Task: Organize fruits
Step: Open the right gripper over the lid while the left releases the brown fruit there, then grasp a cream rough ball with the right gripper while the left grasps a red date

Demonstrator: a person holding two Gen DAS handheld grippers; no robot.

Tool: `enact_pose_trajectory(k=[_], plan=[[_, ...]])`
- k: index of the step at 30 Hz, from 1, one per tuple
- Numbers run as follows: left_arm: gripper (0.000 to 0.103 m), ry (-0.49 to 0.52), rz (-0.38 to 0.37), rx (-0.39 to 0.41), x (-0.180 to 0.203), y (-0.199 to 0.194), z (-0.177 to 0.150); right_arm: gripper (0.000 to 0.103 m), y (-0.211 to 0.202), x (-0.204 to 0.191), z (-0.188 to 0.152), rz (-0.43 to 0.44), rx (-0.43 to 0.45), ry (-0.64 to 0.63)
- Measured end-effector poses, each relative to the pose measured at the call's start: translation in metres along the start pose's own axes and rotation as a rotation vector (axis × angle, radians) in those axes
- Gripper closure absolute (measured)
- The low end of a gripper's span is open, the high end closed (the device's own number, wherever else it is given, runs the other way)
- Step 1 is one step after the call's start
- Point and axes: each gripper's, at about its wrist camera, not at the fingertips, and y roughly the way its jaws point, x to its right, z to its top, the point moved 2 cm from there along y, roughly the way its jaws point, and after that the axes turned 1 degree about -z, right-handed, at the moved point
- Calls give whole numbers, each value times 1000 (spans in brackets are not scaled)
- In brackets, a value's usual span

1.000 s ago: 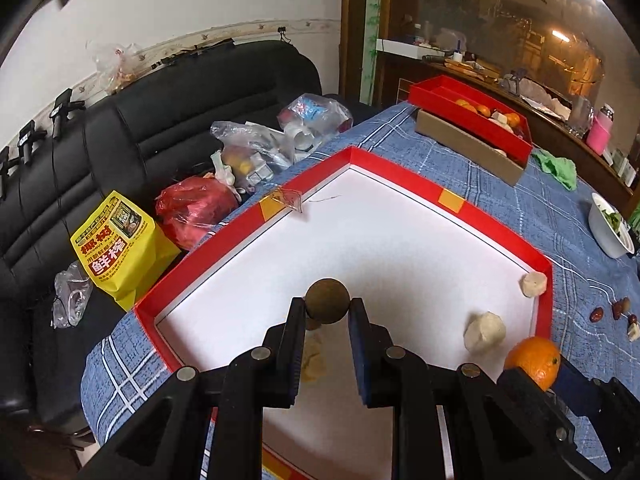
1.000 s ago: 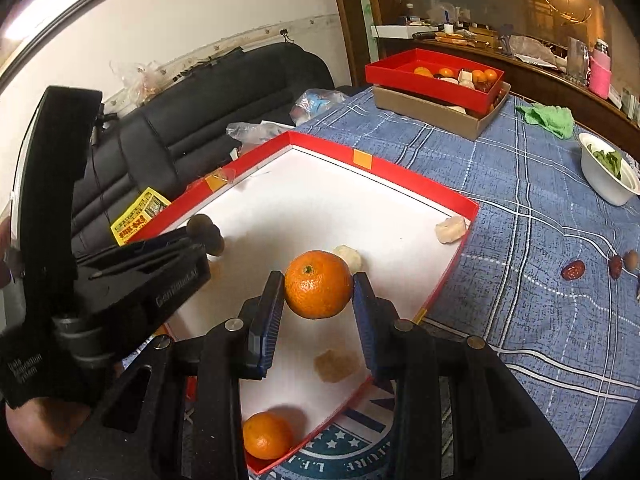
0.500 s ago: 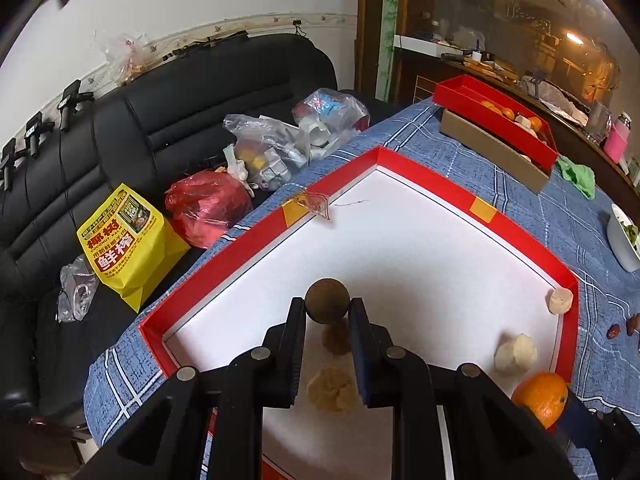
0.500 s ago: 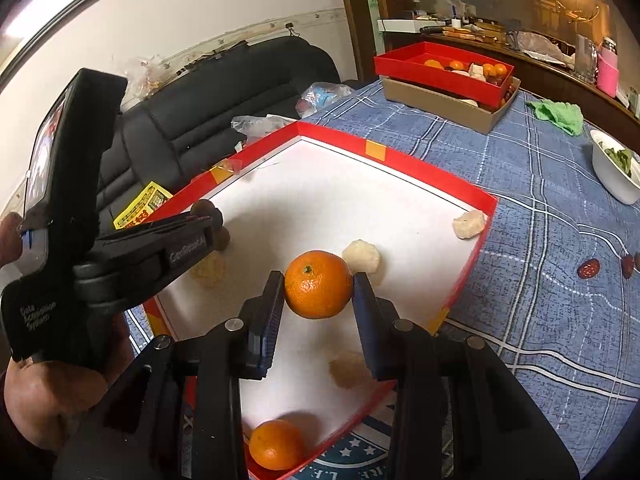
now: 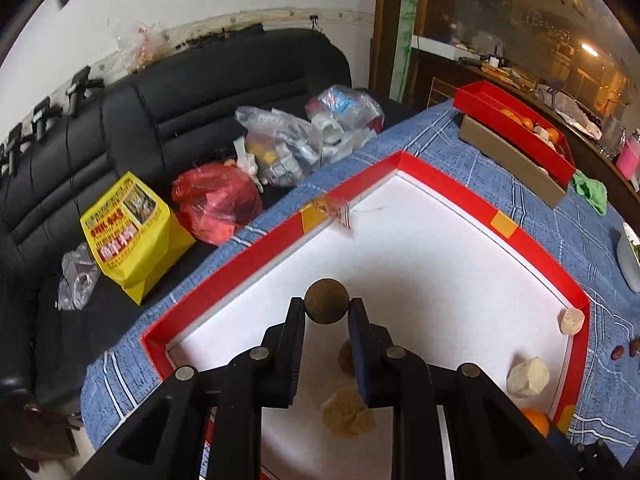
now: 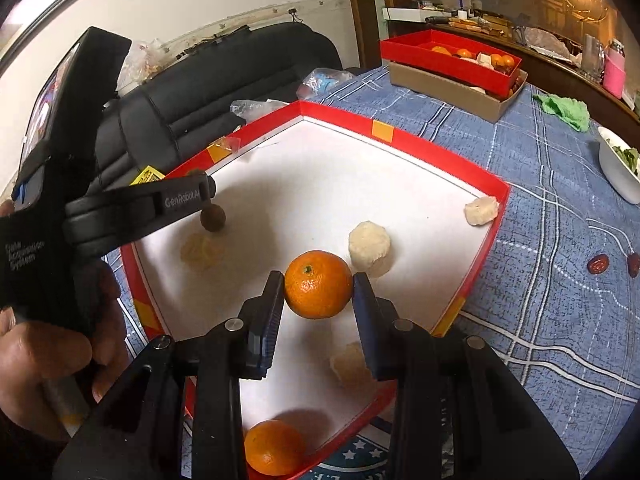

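I'm carrying both fruits above the tray (image 6: pixel 486 240).
Left hand-held gripper (image 5: pixel 326 306) is gripping the brown fruit (image 5: pixel 327 301); right hand-held gripper (image 6: pixel 318 286) is clenching the orange (image 6: pixel 318 284), nearer the tray's front edge.

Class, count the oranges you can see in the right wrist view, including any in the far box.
About 6: one orange held between the right gripper fingers, one in the tray's near corner, roughly four in the far red box; others may be hidden.

Each wrist camera looked forward and down along its own fingers, close above the red-rimmed tray (image 5: pixel 460 196) (image 6: pixel 440 152). Both views shared its white floor, and the right view caught the left gripper (image 6: pixel 208 204) from the side.
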Motion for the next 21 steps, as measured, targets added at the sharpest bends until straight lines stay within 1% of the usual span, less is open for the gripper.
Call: enact_pose_trajectory(k=[1, 2, 3, 4, 5, 6, 9, 12, 14, 15, 17, 18, 19, 21], plan=[[80, -1, -5, -4, 0, 0, 0, 68, 1, -1, -1, -7, -9, -9], [66, 1, -6, -12, 0, -1, 0, 68, 3, -3, -1, -20, -18, -24], [57, 3, -4, -20, 0, -2, 0, 62, 3, -5, -2, -39, -24, -46], [46, 5, -4, -24, 1, -3, 0, 53, 1, -6, -2, -44, -20, -57], [42, 7, -5, -23, 1, -5, 0, 34, -2, -6, -3, -40, -10, -60], [42, 8, -4, -21, 1, -8, 0, 31, -7, -5, -3, -30, 3, -58], [42, -5, -16, -15, 4, -19, -2, 31, -32, 7, -6, -22, 58, -47], [42, -10, -57, 44, 19, -41, -7, 31, -60, 32, -13, -38, 115, -5], [41, 19, -89, 71, 37, -53, -11, 31, -82, 63, -21, -65, 154, 59], [41, 50, -114, 88, 53, -62, -16, 31, -92, 81, -27, -83, 169, 95], [41, 99, -153, 103, 79, -74, -23, 31, -111, 121, -39, -151, 195, 171], [41, 141, -192, 109, 100, -80, -30, 31, -118, 141, -45, -190, 201, 210], [41, 169, -217, 110, 114, -84, -33, 31, -125, 165, -53, -224, 201, 264], [41, 241, -262, 103, 149, -88, -45, 31, -134, 204, -67, -268, 197, 355]])
